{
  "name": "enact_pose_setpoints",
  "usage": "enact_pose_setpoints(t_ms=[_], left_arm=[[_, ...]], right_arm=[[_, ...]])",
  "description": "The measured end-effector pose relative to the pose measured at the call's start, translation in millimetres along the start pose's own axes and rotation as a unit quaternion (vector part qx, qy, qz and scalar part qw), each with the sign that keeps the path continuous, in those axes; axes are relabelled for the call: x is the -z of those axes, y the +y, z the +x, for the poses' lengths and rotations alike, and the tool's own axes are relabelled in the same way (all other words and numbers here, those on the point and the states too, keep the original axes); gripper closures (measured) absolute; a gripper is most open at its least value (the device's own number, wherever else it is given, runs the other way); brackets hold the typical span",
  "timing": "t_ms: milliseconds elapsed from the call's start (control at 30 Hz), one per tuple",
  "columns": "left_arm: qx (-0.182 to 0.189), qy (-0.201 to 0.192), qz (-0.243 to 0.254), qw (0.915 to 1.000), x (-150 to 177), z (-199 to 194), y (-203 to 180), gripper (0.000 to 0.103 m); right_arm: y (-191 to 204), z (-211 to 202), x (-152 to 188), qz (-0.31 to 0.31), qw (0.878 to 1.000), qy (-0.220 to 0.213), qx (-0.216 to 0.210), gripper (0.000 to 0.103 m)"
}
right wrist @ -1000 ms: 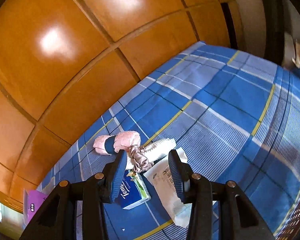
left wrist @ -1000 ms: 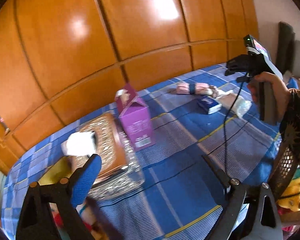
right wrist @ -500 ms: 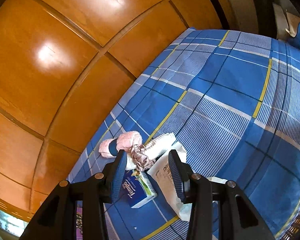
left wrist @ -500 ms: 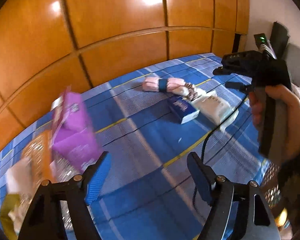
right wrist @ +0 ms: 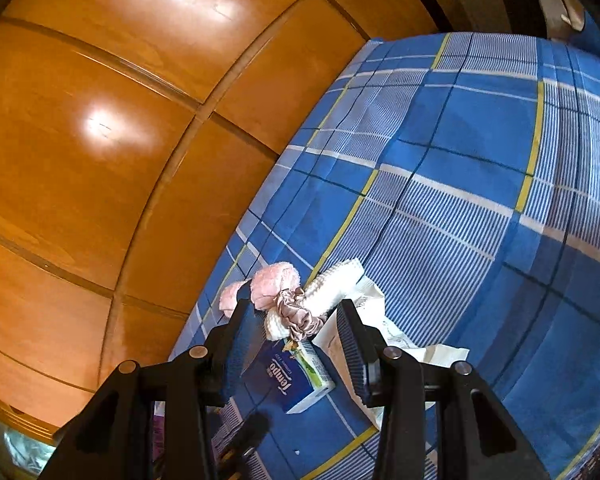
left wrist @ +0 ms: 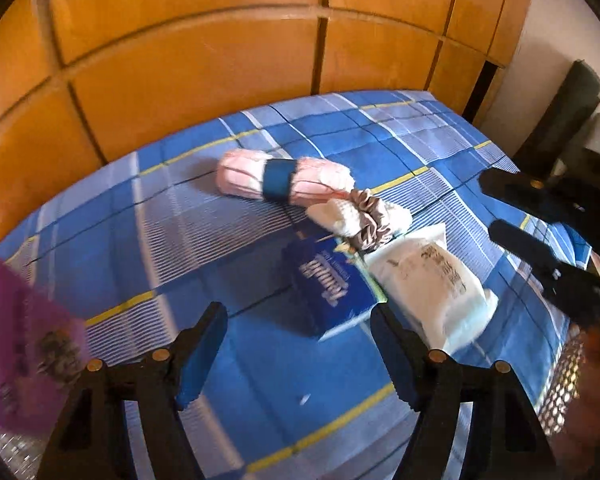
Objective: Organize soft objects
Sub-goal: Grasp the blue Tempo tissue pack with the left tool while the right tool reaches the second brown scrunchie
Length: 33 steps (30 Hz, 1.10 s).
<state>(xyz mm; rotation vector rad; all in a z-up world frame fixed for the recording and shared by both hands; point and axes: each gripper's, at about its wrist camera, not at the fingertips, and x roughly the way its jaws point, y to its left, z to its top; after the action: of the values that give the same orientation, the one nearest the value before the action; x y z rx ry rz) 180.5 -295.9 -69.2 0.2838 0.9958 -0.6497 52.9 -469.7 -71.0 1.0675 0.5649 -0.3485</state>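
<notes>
On the blue plaid bed lie a pink rolled towel with a blue band [left wrist: 282,180] [right wrist: 274,282], a white knit cloth with a mauve scrunchie [left wrist: 370,218] [right wrist: 300,314], a blue Tempo tissue pack [left wrist: 332,288] [right wrist: 286,378] and a white plastic packet [left wrist: 432,280] [right wrist: 400,344]. My left gripper [left wrist: 296,354] is open and empty, just short of the tissue pack. My right gripper [right wrist: 296,344] is open and empty, hovering above the tissue pack and scrunchie; it shows at the right of the left wrist view [left wrist: 540,240].
A purple carton [left wrist: 24,344] stands at the left edge, with a clear tray corner [left wrist: 8,452] below it. Orange wooden wardrobe doors [left wrist: 220,60] back the bed. A mesh basket [left wrist: 560,392] sits at the right edge.
The left gripper swung right and forward, from the purple carton and tray toward the tissue pack and towel. The right gripper tilted slightly and came closer to the pile.
</notes>
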Motion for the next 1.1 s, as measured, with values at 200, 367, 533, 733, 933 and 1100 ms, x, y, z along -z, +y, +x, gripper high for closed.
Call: enact_pose_setpoints(t_ms=[200, 367, 533, 733, 933, 1100], left_arm=[[0.008, 0.03, -0.02, 0.9993, -19, 41, -13, 0.021], [0.031, 0.06, -0.057, 0.9961, -28, 68, -10, 0.021], [0.03, 0.05, -0.06, 0.9965, -20, 67, 0, 0.043], [0.019, 0.025, -0.063, 0.9975, 23, 28, 31, 0.045], [-0.012, 0.007, -0.057, 0.9983, 86, -5, 52, 0.045], [-0.017, -0.006, -0.062, 0.9979, 103, -14, 60, 0.045]], right_arm=[[8, -1, 2, -0.021, 1.0, -0.002, -0.005, 0.06], [13, 0, 4, -0.035, 0.999, 0.003, -0.005, 0.059], [13, 3, 5, -0.036, 0.999, 0.007, -0.008, 0.06], [12, 8, 6, -0.036, 0.999, 0.016, 0.001, 0.06], [27, 32, 20, -0.089, 0.993, 0.074, 0.027, 0.06], [39, 51, 37, -0.127, 0.983, 0.126, 0.04, 0.06]])
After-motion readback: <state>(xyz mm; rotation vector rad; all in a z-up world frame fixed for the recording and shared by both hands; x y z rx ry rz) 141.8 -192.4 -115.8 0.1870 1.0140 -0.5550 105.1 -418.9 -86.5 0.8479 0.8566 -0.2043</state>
